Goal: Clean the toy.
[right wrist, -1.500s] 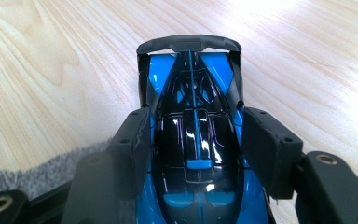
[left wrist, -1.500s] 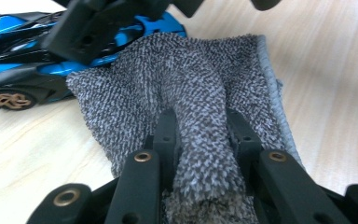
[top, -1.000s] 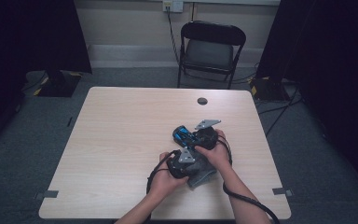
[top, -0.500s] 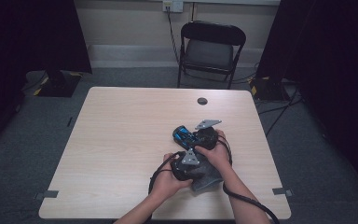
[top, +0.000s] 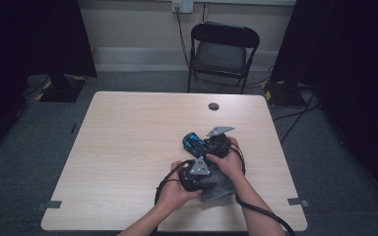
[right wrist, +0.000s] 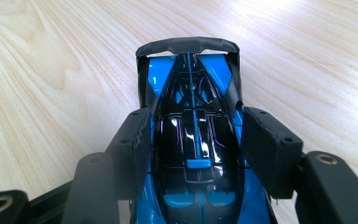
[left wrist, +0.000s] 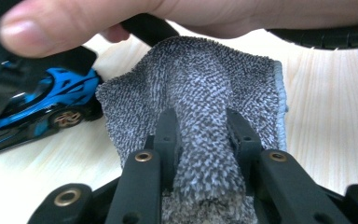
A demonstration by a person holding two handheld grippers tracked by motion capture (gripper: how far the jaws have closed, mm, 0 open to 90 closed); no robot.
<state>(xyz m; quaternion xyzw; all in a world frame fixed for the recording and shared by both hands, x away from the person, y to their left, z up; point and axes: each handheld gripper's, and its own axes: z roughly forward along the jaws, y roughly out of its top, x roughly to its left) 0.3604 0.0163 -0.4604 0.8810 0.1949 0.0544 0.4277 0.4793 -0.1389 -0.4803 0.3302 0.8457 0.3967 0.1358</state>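
A blue and black toy car [top: 193, 142] sits on the wooden table [top: 128, 147], right of centre. My right gripper [top: 200, 146] is shut on it; in the right gripper view the pads [right wrist: 137, 135] press on both sides of the car [right wrist: 191, 93], whose rear wing points away. A grey terry cloth [top: 219, 189] lies bunched just in front of the car. My left gripper [left wrist: 200, 126] is shut on a fold of this cloth [left wrist: 205, 84]. In the left gripper view the car [left wrist: 42, 100] stands at the left, and the other hand's thumb [left wrist: 74, 21] crosses the top.
A small black round cap [top: 213, 106] lies near the table's far edge. A black folding chair [top: 224, 49] stands behind the table. Gripper cables [top: 261, 211] trail off the near edge. Bare tabletop stretches to the left.
The left gripper with the cloth has shifted slightly right, closer to the car. The right gripper and the car have stayed put.
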